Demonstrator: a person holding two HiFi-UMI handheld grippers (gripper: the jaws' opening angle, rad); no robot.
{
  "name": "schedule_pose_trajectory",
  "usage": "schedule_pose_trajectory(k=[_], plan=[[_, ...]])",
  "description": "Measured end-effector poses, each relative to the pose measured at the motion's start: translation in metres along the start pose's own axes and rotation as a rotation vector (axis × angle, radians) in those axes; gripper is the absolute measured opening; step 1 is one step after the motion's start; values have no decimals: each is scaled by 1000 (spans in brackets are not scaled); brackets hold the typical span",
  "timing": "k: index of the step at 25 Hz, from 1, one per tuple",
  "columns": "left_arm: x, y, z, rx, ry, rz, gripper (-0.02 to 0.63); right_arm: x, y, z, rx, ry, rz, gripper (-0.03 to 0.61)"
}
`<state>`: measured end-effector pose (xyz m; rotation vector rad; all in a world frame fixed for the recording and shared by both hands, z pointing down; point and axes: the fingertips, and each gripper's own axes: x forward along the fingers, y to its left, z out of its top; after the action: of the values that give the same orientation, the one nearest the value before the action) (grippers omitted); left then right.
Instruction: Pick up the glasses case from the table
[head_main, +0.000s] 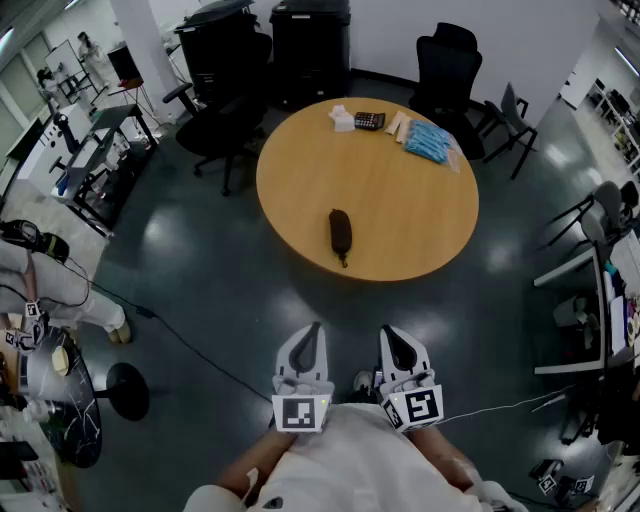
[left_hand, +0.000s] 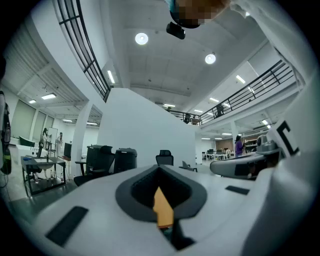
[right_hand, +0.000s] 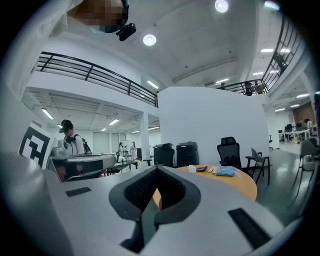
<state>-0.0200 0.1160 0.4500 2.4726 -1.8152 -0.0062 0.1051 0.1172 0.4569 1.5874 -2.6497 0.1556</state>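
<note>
Glasses case lies on the round table, toward its near edge, with nothing touching it.
Both tongs are held level, well short of the table. The left gripper and right gripper each have their jaws pressed together on nothing. Whichever reaches should likely spread its jaws before arriving, then straddle the dark case across its narrow width.

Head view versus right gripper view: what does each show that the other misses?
Only the head view shows the dark glasses case, lying on the round table. Only the right gripper view shows the ceiling lights and balcony railing. Both show that table, the blue packet on it and the shut right gripper.
</note>
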Motion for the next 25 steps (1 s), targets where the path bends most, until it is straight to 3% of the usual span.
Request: schedule_pose_trajectory(k=[16, 25], plan=[[2, 0, 1, 1, 5, 5, 5, 4, -11, 0, 39, -7, -10, 15], [18, -1, -13, 5, 4, 71, 5, 27, -44, -26, 41, 17, -32, 15]])
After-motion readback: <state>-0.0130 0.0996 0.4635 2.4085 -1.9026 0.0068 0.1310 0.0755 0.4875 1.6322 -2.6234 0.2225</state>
